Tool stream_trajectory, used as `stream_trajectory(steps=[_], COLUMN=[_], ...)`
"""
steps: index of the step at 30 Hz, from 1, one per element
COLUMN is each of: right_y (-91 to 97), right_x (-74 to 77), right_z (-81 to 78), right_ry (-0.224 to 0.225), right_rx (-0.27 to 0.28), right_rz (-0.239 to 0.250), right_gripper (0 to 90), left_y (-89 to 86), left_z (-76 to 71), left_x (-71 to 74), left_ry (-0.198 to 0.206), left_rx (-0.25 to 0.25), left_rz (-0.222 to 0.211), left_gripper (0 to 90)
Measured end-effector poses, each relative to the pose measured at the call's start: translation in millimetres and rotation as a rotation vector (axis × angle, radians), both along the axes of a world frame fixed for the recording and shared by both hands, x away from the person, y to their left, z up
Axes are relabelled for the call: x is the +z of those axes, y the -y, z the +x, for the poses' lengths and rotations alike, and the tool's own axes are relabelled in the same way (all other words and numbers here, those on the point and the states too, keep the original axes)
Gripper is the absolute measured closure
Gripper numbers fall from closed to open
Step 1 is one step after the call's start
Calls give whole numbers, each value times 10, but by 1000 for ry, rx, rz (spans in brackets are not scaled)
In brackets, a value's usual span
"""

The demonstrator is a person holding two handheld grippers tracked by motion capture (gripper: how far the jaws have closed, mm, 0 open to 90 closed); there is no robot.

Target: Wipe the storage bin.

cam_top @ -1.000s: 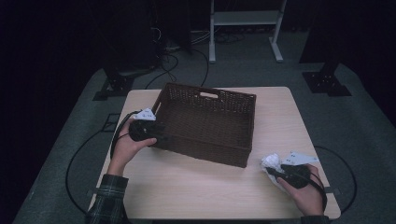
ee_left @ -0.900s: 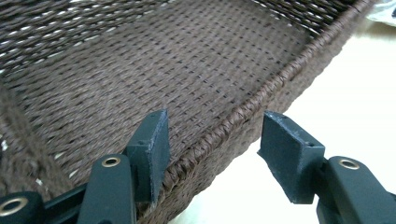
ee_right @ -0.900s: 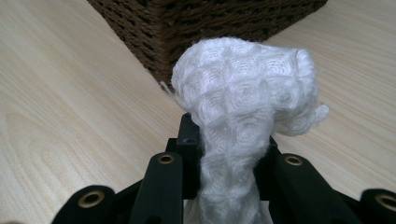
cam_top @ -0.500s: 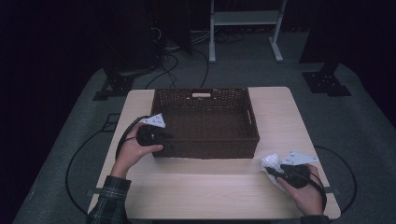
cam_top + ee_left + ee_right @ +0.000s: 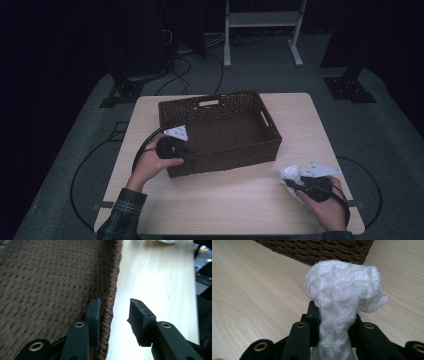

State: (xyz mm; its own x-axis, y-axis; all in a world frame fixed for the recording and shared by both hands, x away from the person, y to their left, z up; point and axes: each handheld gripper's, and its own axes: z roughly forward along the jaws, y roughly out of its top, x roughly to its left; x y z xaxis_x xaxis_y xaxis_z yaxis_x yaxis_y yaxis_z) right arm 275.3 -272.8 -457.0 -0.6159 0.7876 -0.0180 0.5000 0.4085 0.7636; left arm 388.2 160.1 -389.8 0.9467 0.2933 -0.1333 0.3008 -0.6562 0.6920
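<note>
On the pale wood-grain table (image 5: 220, 200), your brown woven basket (image 5: 220, 130) sits a little left of centre, turned at a slight angle to the table's edges, with a handle slot in its far wall and another in its right wall. Its inside is bare weave. Your left claw (image 5: 113, 315) straddles the basket's near left wall close to the corner: one jaw lies against the inner face of the wall, the other stands on the outside over the table with a gap between pad and weave. Those jaws have just been closing, with the wall between them, but they do not clamp it yet. From above, your left hand (image 5: 150, 162) rests on the table beside that corner.

Near the table's front right corner, your right claw (image 5: 334, 315) is clenched on a white quilted cloth (image 5: 344, 297); the cloth bunches above the jaws like a mushroom head, well apart from the basket. In the high view the cloth (image 5: 291, 175) lies just ahead of your right hand (image 5: 327, 205).

Grey carpet (image 5: 380, 150) surrounds the table, with black cables (image 5: 80, 170) looping across it on both sides. Beyond, the room is dark: black stand feet (image 5: 347, 87) rest at the left and right, and a white metal frame (image 5: 260, 30) stands at the back.
</note>
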Motion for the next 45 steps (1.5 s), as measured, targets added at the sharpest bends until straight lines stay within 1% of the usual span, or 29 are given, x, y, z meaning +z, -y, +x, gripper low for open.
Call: stream_trajectory(steps=[1, 2, 3, 4, 5, 7, 10, 13, 14, 15, 16, 18, 19, 21, 23, 24, 25, 28, 34, 36, 37, 38, 39, 40, 41, 42, 43, 44, 45], right_y=[0, 1, 2, 3, 3, 7, 10, 10, 10, 10, 10, 9, 9, 9, 10, 10, 10, 11, 7, 8, 10, 13, 14, 14, 19, 19, 20, 23, 23], right_x=[0, -2, -2, -1, -1, 0, -1, -1, -1, -1, -1, 0, 1, 3, 3, 3, 3, 2, -2, -3, -4, -5, -5, -5, -5, -5, -5, -8, -8], right_z=[0, -3, -4, -6, -6, -12, -14, -16, -16, -16, -16, -17, -17, -18, -20, -20, -22, -23, -29, -31, -31, -35, -36, -36, -40, -40, -41, -42, -42], right_ry=[0, 0, 0, -1, -1, -1, -1, -2, -1, -1, -1, -1, -1, -2, -2, -2, -2, -2, -2, -2, -2, -4, -4, -4, -6, -6, -4, -1, -1], right_rx=[0, 0, 0, 1, 1, -1, -1, -1, -1, -1, -1, -1, -1, -1, -1, -1, -2, -2, -3, -5, -4, -7, -8, -8, -9, -9, -8, -7, -7], right_rz=[0, -1, -2, -1, -1, -1, 0, 0, 1, 0, 0, 0, -1, -2, -3, -3, -1, -1, 0, 0, -2, -1, -1, -1, 2, 2, 1, -1, -1], right_gripper=[715, 715, 715, 715, 715, 715, 715, 715, 714, 715, 715, 715, 715, 715, 715, 715, 715, 715, 715, 714, 714, 714, 714, 714, 714, 714, 714, 714, 714], left_y=[0, 53, 82, 109, 109, 189, 230, 308, 308, 347, 347, 389, 425, 447, 520, 520, 565, 611, 710, 731, 740, 746, 750, 750, 757, 757, 761, 775, 775], left_z=[0, -19, -32, -43, -43, -78, -95, -139, -139, -168, -168, -192, -207, -217, -253, -253, -261, -256, -221, -205, -191, -155, -136, -136, -92, -92, -61, -21, -21], left_x=[0, -2, -1, 2, 2, 7, 9, 10, 10, 17, 17, 24, 23, 25, 57, 57, 69, 60, 71, 72, 76, 109, 129, 129, 153, 153, 148, 119, 119], left_ry=[0, -12, -18, -20, -20, -25, -28, -40, -40, -50, -50, -56, -58, -58, -42, -42, -35, -38, -28, -28, -7, 2, 16, 16, 42, 42, 57, 55, 55], left_rx=[0, -21, -28, -40, -40, -59, -74, -101, -101, -124, -124, -145, -155, -158, -166, -166, -177, -181, -201, -200, -198, -191, -186, -186, -175, -175, -174, -175, -175], left_rz=[0, -3, -4, -1, -1, 2, 5, -2, -2, -12, -12, -24, -23, -20, 11, 11, 26, 18, 23, 18, 4, -24, -33, -33, -47, -47, -64, -89, -89], left_gripper=[635, 648, 654, 663, 668, 674, 678, 683, 683, 690, 692, 693, 692, 690, 680, 677, 672, 660, 628, 602, 580, 573, 568, 554, 549, 540, 540, 524, 518])
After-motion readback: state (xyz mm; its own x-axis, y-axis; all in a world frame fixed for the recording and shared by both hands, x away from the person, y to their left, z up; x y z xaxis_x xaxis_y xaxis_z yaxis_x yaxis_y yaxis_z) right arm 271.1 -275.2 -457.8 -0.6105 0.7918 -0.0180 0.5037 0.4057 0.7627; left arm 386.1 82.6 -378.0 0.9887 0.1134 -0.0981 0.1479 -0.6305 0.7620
